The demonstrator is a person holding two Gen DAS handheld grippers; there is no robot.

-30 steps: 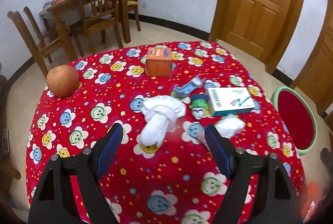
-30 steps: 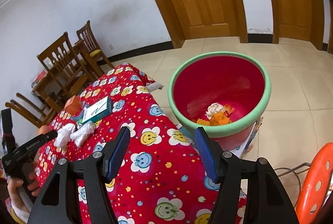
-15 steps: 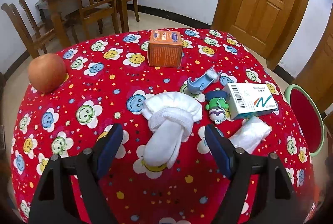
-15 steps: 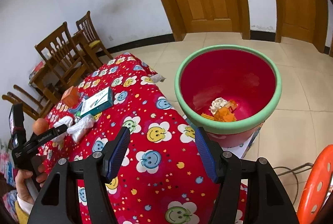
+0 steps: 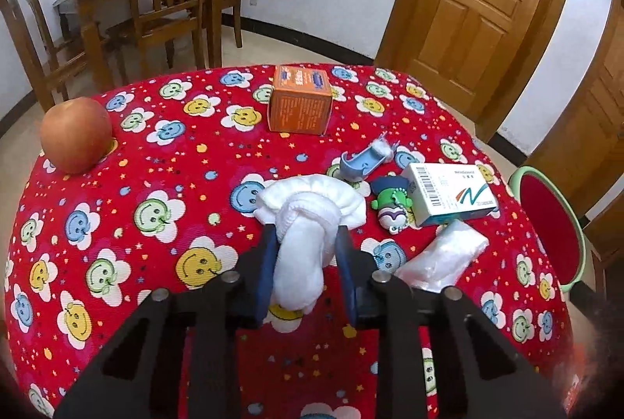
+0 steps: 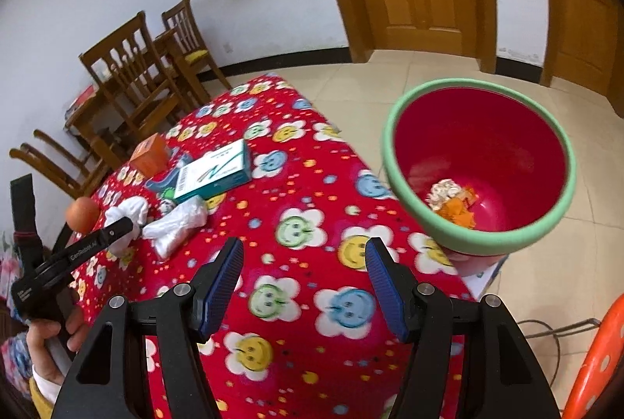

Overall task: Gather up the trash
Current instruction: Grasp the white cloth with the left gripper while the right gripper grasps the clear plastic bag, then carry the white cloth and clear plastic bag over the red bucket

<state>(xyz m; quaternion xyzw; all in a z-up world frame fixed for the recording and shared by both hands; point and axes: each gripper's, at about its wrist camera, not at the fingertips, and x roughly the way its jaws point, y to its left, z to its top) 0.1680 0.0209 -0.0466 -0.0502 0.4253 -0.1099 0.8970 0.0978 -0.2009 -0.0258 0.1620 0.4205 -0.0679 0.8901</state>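
The left gripper (image 5: 305, 259), whose jaws have just been closing, is clamping the tail of the white knotted cloth (image 5: 308, 220), which is lying beside the green toy (image 5: 392, 209), so lifting straight up is avoiding snagging it, while the right gripper (image 6: 302, 284) is hanging apart near the red bin (image 6: 477, 165).

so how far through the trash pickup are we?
Done: the red bin already holds a few scraps. In hand: the left gripper has just closed its jaws on the white knotted cloth, which still lies on the tablecloth. The right gripper is open and empty. Left: the crumpled plastic wrap probably goes next; which of the other items count as trash is unclear.
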